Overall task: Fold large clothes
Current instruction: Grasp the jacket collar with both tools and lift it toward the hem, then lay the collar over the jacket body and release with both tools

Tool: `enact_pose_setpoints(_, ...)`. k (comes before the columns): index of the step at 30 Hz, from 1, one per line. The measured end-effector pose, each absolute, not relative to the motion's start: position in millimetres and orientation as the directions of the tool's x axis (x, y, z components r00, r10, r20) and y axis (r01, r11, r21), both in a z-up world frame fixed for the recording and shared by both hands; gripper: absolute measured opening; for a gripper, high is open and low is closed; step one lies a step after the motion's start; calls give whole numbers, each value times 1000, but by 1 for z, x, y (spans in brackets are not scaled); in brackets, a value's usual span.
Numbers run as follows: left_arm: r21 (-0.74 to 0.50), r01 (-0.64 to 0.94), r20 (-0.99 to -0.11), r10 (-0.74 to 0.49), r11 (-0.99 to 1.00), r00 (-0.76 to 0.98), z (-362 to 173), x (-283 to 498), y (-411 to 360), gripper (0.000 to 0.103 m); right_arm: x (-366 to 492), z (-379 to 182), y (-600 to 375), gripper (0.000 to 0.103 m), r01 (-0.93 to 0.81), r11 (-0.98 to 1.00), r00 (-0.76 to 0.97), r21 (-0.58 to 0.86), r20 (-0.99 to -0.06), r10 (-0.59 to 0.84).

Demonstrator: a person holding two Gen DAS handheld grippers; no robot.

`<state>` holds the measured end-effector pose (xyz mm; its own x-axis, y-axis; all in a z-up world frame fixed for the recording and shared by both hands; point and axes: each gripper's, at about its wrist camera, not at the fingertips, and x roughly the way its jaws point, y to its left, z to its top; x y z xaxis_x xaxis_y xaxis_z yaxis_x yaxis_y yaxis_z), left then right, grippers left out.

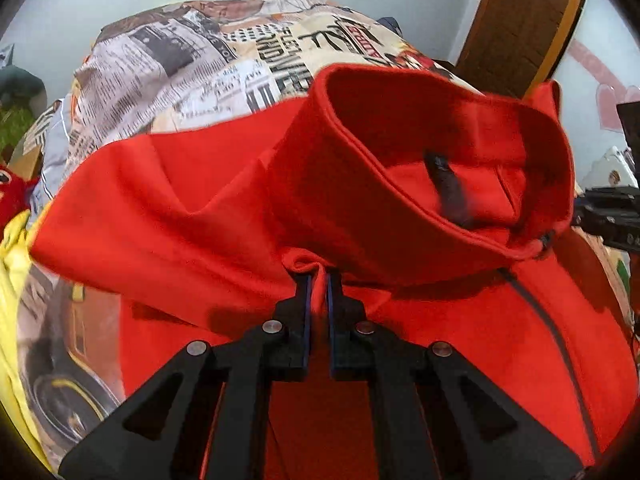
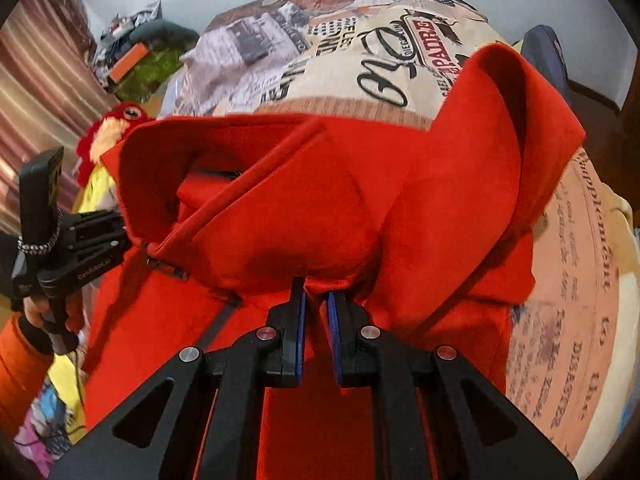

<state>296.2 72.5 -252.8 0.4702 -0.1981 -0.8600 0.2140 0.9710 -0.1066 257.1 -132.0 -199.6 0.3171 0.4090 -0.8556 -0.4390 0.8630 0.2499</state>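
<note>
A large red zip jacket with a stand-up collar lies on a newspaper-print bedspread. My left gripper is shut on a pinch of the red fabric just below the collar, left of the dark zipper. In the right wrist view my right gripper is shut on the jacket below the collar, right of the zipper pull. The collar and upper part are lifted and folded over the body. The left gripper's body shows at the left edge of the right wrist view.
The bedspread covers the bed around the jacket. A red plush toy and yellow cloth lie at the left side. A brown wooden door stands at the far right, and clutter sits at the far left.
</note>
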Motion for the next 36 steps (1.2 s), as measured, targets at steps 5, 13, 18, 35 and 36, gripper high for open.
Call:
enact_pose_setpoints(5, -99, 209, -849, -192, 973, 492, -241, 270, 76, 6, 241, -190, -143, 13, -435, 872, 343, 225, -854, 391)
enact_pose_setpoints(13, -55, 185, -823, -150, 981, 549, -198, 252, 97, 9, 232, -157, -164, 13, -421, 875, 393, 238, -822, 413)
enact_pose_setpoints(18, -50, 108, -791, -106, 993, 603, -171, 281, 122, 19, 248, -133, -163, 20, -406, 882, 466, 240, -776, 425)
enact_pose_setpoints(35, -91, -9, -886, -77, 996, 457, -255, 379, 173, 21, 358, -200, -165, 38, -203, 971, 415, 124, -888, 200)
enact_pose_setpoints(36, -86, 8, -896, -81, 996, 437, -264, 375, 175, 21, 354, -206, -175, 38, -195, 974, 406, 113, -895, 185)
